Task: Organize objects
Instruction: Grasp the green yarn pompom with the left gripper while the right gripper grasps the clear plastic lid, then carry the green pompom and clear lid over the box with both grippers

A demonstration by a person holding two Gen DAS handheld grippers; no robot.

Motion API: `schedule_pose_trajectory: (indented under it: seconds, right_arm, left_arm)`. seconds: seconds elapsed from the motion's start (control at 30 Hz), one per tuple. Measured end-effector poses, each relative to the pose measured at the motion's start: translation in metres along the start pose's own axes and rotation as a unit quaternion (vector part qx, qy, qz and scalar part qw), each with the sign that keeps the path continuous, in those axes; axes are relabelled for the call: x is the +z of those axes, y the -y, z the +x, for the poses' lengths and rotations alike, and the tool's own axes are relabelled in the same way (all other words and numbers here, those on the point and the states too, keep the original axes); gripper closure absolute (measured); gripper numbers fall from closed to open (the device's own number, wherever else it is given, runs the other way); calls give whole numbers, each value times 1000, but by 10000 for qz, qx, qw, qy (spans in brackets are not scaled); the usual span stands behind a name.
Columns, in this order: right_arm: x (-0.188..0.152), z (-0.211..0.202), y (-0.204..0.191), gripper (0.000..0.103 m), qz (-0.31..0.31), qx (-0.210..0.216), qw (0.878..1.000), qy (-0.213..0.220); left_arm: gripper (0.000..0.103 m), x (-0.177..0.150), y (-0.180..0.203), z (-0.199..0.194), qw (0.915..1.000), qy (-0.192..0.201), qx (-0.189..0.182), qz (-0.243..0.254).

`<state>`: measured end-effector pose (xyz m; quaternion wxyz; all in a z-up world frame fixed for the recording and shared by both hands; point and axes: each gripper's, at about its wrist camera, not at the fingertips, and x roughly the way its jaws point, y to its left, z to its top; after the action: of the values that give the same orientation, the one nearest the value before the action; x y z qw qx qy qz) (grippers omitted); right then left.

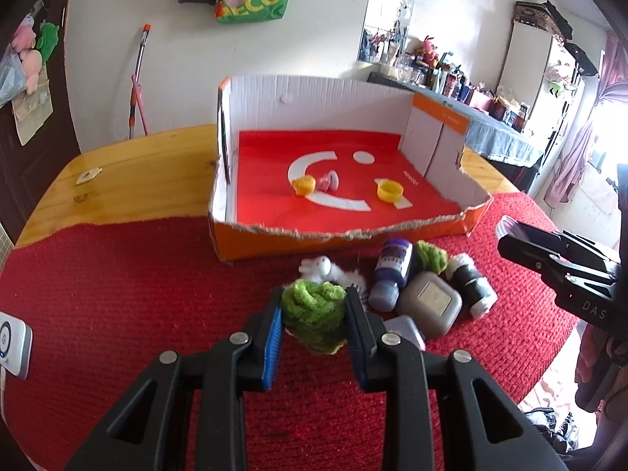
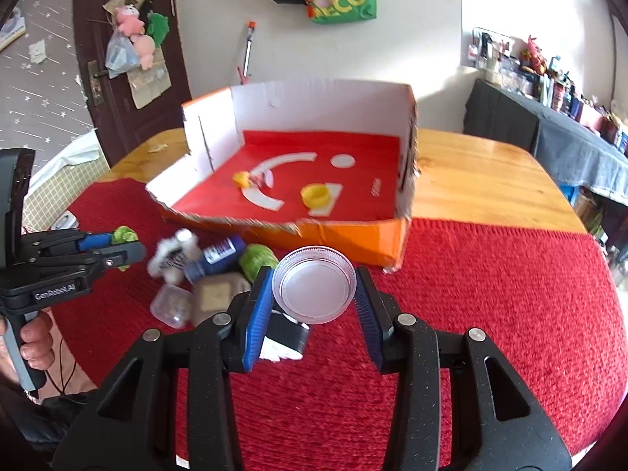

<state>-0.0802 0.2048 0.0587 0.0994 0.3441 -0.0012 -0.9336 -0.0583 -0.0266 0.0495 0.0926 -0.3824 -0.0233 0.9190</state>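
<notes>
**Two Claws, Two Things to Put Away**

Red woolly cloth [image 1: 117, 294] covers most of my round wooden desk [image 1: 129, 157], and on it sits a big orange cardboard box with a red floor [image 1: 337, 231]. The box front wall is torn low, so I think things can go in that way.

My left claw [image 1: 314, 314] is clenched on a fuzzy green yarn ball [image 1: 314, 306]. The blue pads squeeze it from both sides, so it does not drop.

My right claw [image 2: 314, 294] is grasping a clear round plastic lid [image 2: 314, 284] by its edges. It stands up on its side between the pads.

Both things are held up over the cloth, just in front of the box. A yellow cap [image 1: 389, 190] and two small toys already lie inside.

More things wait in a pile near the box: a dark blue bottle [image 1: 392, 271], a grey square case [image 1: 429, 302] and a small white fluffy toy [image 1: 322, 267]. I think they go in too.
</notes>
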Motion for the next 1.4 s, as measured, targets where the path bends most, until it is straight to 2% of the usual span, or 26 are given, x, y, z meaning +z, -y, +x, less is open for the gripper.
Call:
schedule_pose_trajectory:
  seconds: [0.33,1.4]
  right_arm:
    - [19,-6,-14,64,-110,264,9994,192]
    - [28,10,-19,64,-161,423,9989,104]
  left_arm:
    - [73,18,4,-9,9998,199,-67,64]
    - [73,47,5,17,9996,62,-262,42]
